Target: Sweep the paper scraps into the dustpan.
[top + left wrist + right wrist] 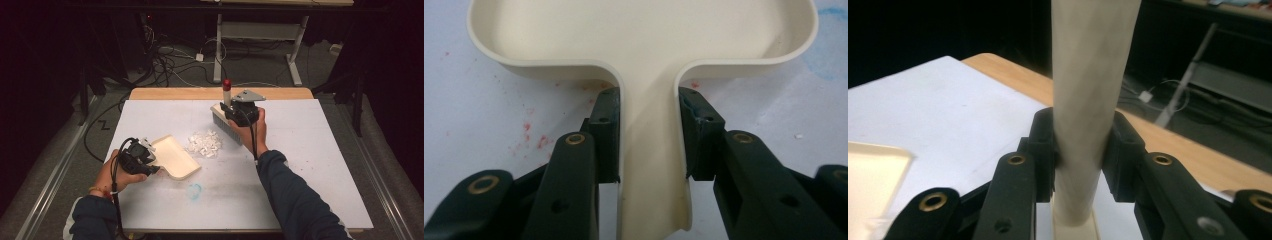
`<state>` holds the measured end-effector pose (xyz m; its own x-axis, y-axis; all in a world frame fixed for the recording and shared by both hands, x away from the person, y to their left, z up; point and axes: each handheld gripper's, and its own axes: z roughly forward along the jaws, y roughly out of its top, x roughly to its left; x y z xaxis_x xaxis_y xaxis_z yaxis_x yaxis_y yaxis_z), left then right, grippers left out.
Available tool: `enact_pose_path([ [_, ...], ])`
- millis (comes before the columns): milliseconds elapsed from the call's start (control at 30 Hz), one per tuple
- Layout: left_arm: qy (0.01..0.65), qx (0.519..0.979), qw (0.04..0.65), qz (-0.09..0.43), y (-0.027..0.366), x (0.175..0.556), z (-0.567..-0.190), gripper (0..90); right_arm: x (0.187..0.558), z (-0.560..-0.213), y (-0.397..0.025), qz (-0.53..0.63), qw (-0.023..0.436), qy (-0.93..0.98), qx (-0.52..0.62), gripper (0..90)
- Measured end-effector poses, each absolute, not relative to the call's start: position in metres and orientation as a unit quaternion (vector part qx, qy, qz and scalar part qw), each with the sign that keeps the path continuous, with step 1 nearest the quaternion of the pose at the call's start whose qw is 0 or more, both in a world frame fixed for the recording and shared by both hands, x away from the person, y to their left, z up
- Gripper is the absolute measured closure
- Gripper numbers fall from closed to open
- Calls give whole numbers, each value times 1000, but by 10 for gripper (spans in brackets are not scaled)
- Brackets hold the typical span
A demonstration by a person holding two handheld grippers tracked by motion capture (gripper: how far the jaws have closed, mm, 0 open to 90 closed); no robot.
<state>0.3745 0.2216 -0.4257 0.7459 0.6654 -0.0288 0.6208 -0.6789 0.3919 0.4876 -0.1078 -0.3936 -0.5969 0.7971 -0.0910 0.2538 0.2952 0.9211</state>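
High view: your left gripper point(141, 159) is clamping the dustpan point(176, 157) handle, your right gripper point(240, 114) the brush point(223, 121) handle. Paper scraps point(204, 143) are lying mid-frame between them, dustpan mouth facing right toward the brush.

Brightly lit from above on the white surface point(280, 170), with everything around it dropping off into near-black. Soft and slightly grainy in the high view, with only faint shadows under the hands. Sharper in the two gripper views, though blurred up close on the pale handle point(1088, 100) and dim beyond, with the black fingers point(606, 135) showing little detail.
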Motion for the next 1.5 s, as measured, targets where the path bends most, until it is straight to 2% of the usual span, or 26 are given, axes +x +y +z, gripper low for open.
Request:
enact_pose_path([
  [267,352,914,192,53,220,376,-428,633,476,-400,-90,495,245,763,337,697],
  [600,352,915,189,55,218,376,-428,633,460,-406,-72,494,230,776,317,679],
  [667,350,916,188,54,216,376,-428,633,455,-407,-69,504,209,773,324,655],
  [1167,341,921,181,59,208,375,-427,632,434,-407,-51,514,209,770,316,670],
  [1500,336,921,185,61,199,374,-427,632,428,-404,-41,533,187,766,306,684],
])
